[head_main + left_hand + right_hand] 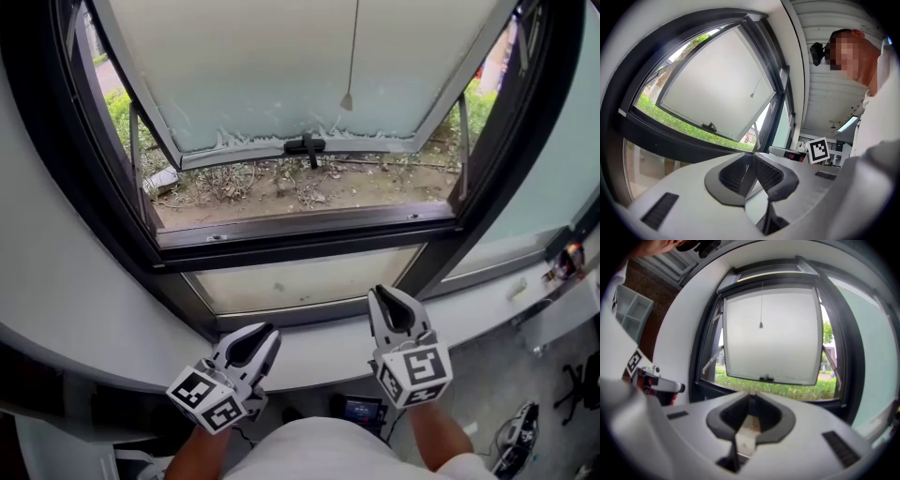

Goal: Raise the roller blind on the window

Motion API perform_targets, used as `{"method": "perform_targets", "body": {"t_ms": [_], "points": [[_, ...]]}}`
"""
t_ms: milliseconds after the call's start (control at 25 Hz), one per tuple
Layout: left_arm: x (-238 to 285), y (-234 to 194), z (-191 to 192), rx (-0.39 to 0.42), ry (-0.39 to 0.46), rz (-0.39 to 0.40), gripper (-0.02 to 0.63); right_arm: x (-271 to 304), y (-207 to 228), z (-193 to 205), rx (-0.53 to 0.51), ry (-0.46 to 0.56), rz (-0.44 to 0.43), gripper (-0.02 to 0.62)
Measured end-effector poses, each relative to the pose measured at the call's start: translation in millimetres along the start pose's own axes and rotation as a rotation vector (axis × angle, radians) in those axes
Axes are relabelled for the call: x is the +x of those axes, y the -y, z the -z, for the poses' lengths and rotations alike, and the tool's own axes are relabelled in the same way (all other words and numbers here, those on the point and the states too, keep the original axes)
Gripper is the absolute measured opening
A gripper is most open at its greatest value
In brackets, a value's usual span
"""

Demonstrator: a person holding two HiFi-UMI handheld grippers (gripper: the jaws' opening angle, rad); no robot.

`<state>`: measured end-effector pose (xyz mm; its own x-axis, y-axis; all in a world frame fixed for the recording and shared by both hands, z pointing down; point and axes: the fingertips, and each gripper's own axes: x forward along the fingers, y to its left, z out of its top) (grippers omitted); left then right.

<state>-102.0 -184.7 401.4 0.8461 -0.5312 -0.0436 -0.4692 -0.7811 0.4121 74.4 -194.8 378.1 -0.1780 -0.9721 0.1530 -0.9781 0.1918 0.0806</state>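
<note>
Closest to us, at the bottom edge of the head view, is a white shirt (319,455). Just above it, two grippers are held over a white sill (309,361). We see the left gripper (273,331) at lower left and the right gripper (375,293) at lower centre-right, both aimed up the frame at the window (309,239). Each gripper's own view shows its jaws drawn together at the tips with nothing between them, only a hollow behind the tips (neither touches anything).

The dark-framed window stands open. Its frosted sash (262,66) tilts outward over bare soil (309,187) and weeds, and a black handle (306,144) sits on its lower rail. We find no fabric of the roller blind across the glass in any view. We judge it to be rolled up beyond the top of the frame, so the task looks done or nearly so. What shows of it is the pull cord (353,47), a thin line running straight down the upper centre of the frame and ending in a small cone-shaped weight (346,101).

That cord is the relation that matters. It hangs vertical, high in the frame and well apart from both grippers. It lies a little left of the right gripper, which is the nearer of the two.

We can read no brand or wording. The cubes (412,372) on the grippers carry only black-and-white square patterns.
</note>
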Motion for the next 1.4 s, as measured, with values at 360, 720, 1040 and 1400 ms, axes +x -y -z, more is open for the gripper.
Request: {"method": "perform_targets", "body": {"t_ms": [360,720,1040,1400], "points": [[-10,20,29,-0.028,-0.03,-0.026,0.071,-27,-8,38,0.034,-0.076,-0.052,0.052],[-7,57,49,-0.025,-0.022,-0.087,0.071,-58,-6,45,0.023,-0.065,-0.147,0.051],[10,100,72,-0.019,-0.022,-0.115,0.071,-93,22,51,0.024,-0.058,-0.184,0.048],[12,131,88,-0.029,-0.023,-0.17,0.071,-119,36,69,0.035,-0.07,-0.225,0.044]]}}
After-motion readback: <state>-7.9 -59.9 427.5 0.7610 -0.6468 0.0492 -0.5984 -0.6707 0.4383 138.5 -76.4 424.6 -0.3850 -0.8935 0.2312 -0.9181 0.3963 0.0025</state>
